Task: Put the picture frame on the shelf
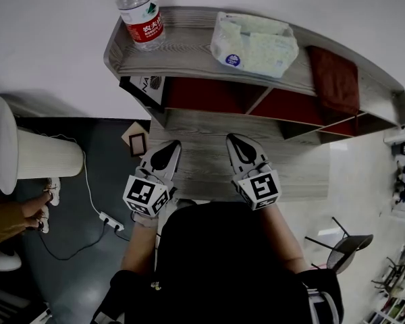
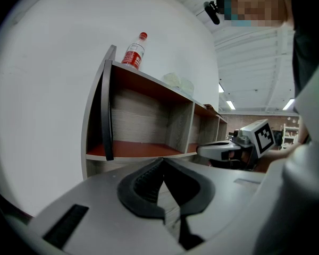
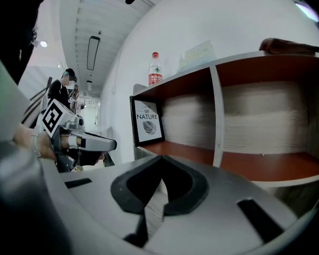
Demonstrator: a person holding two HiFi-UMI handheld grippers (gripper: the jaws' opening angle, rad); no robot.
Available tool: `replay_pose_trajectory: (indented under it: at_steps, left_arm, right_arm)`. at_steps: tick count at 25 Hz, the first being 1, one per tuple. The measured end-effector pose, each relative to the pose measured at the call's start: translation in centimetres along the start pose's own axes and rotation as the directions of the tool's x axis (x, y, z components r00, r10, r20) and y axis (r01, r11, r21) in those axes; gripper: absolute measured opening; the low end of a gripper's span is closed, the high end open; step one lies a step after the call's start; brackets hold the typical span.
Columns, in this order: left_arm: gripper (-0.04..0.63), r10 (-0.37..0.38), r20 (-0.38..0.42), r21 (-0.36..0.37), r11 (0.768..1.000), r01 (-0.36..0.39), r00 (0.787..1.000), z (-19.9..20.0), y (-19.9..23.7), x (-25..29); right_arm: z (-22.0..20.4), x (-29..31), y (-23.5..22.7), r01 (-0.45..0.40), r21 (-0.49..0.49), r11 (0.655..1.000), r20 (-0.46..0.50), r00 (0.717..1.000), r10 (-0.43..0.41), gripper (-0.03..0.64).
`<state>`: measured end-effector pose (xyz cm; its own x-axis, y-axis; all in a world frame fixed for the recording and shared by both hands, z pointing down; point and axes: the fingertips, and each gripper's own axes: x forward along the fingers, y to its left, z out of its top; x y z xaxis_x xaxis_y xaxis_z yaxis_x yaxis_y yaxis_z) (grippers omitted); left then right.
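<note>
The picture frame [image 3: 148,122] stands upright in the leftmost compartment of the shelf [image 1: 189,58], so the task looks done, with nothing left but to draw back. The left tongs [image 1: 169,147] and right tongs [image 1: 236,142] hover over the grey wood tabletop [image 1: 202,175], each fully closed on nothing. Along the shelf's top sit a water bottle [image 1: 140,12], a tissue pack [image 1: 253,42] and a brown cloth [image 1: 334,78]; a power strip [image 1: 111,220] lies on the dark floor at left, and a chair [image 1: 344,245] stands at right.

Shelf top [image 1: 189,58]: water bottle [image 1: 140,15] left, tissue pack [image 1: 253,44] centre, brown cloth [image 1: 334,78] right; bare strips between. Compartment left of divider [image 3: 218,113]: picture frame [image 3: 148,122] at left wall, rest open. Compartment right of divider: open.
</note>
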<state>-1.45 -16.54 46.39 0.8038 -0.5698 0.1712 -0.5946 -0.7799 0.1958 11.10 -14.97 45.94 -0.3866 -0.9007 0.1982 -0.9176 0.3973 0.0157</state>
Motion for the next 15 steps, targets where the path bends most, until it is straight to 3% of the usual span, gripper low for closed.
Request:
replay_pose_trajectory:
  at_steps: [15]
  left_arm:
    - [0.009, 0.005, -0.002, 0.002, 1.000, -0.005, 1.000, -0.09, 0.24, -0.53]
  right_arm:
    - [0.40, 0.22, 0.51, -0.012, 0.007, 1.000, 0.009, 1.000, 0.011, -0.005]
